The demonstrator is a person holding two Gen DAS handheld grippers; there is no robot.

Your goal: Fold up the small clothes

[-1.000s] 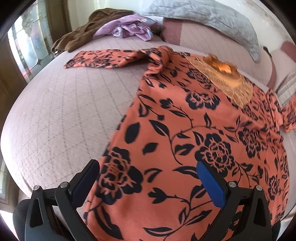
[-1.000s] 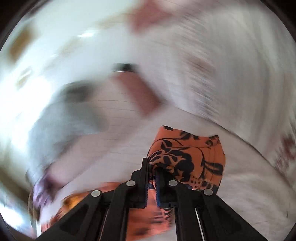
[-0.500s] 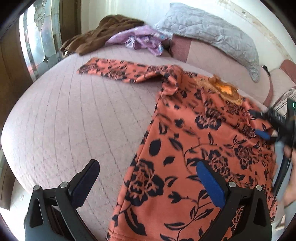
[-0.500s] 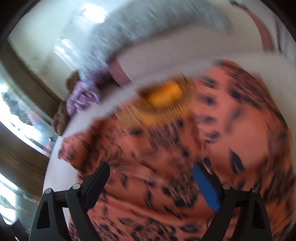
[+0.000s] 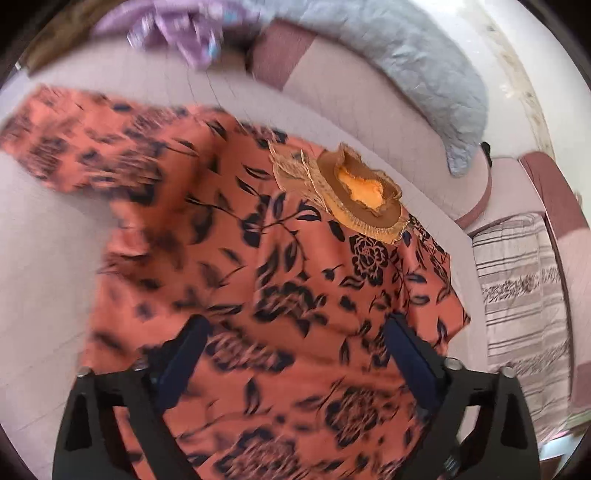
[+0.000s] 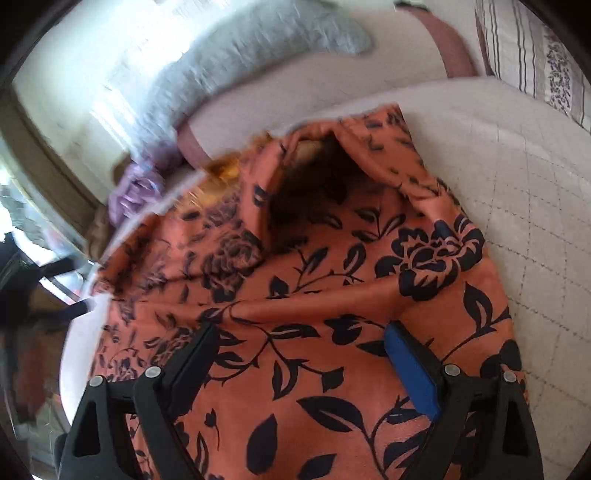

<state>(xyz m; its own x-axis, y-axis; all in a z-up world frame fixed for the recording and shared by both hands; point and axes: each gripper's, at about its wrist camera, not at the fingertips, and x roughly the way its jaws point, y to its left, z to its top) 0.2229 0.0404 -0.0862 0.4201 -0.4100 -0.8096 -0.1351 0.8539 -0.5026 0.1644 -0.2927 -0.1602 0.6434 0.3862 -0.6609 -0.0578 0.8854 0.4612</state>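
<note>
An orange top with a black flower print (image 5: 280, 266) lies spread on the pinkish quilted bed (image 5: 48, 258). Its gold collar (image 5: 354, 192) points toward the headboard. Its left sleeve (image 5: 85, 147) stretches out to the left. In the right wrist view the right sleeve (image 6: 373, 155) lies folded over the body of the top (image 6: 332, 295), leaving a dark hollow under the fold. My left gripper (image 5: 295, 354) is open and empty above the top's body. My right gripper (image 6: 299, 358) is open and empty above the top's right side.
A grey quilted pillow (image 5: 406, 70) leans on the maroon headboard (image 5: 280, 55). A purple garment (image 5: 177, 26) lies at the bed's far left corner. A striped pillow (image 5: 517, 295) lies at the right. A window (image 6: 22, 221) stands on the left.
My right gripper has let go of the right sleeve, which now lies folded over the top, and has opened. My left gripper has moved up over the top toward the collar.
</note>
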